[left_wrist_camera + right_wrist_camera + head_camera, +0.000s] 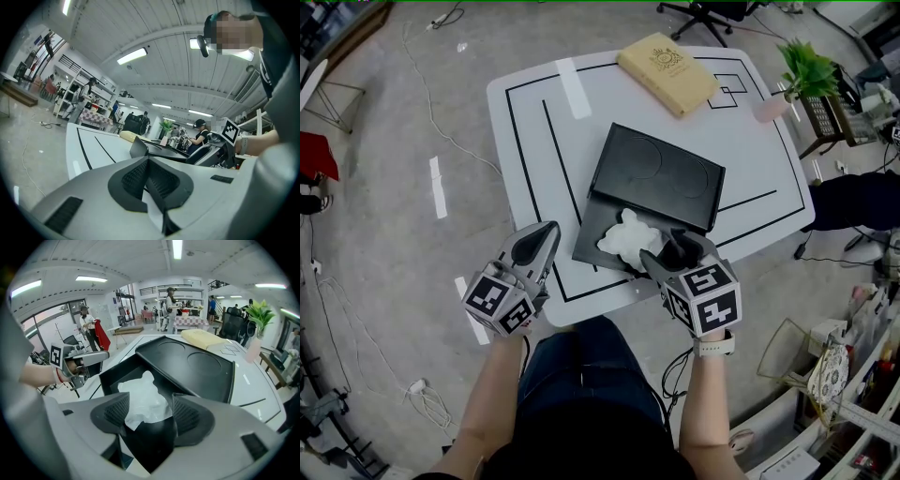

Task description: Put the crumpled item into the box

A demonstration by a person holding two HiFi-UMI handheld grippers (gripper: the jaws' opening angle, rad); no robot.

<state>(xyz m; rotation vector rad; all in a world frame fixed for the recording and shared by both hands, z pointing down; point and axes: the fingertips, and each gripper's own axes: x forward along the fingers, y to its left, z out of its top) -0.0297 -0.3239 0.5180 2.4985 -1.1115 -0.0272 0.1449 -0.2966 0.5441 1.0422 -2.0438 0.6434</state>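
head view shows a white table (534, 103) with black lines. a black box (598, 217) sits at its near edge, its lid (661, 173) laid open toward the middle. a tan book (667, 72) lies at the far edge and a plant (806, 70) stands at the far right corner. the left gripper (546, 234) hangs over the near edge, left of the box, jaws together on nothing. the right gripper (672, 251) tilts down at the box's near right corner, jaws wide apart and gripping nothing. the white wad (628, 239) lies inside the box, just beyond those jaws.
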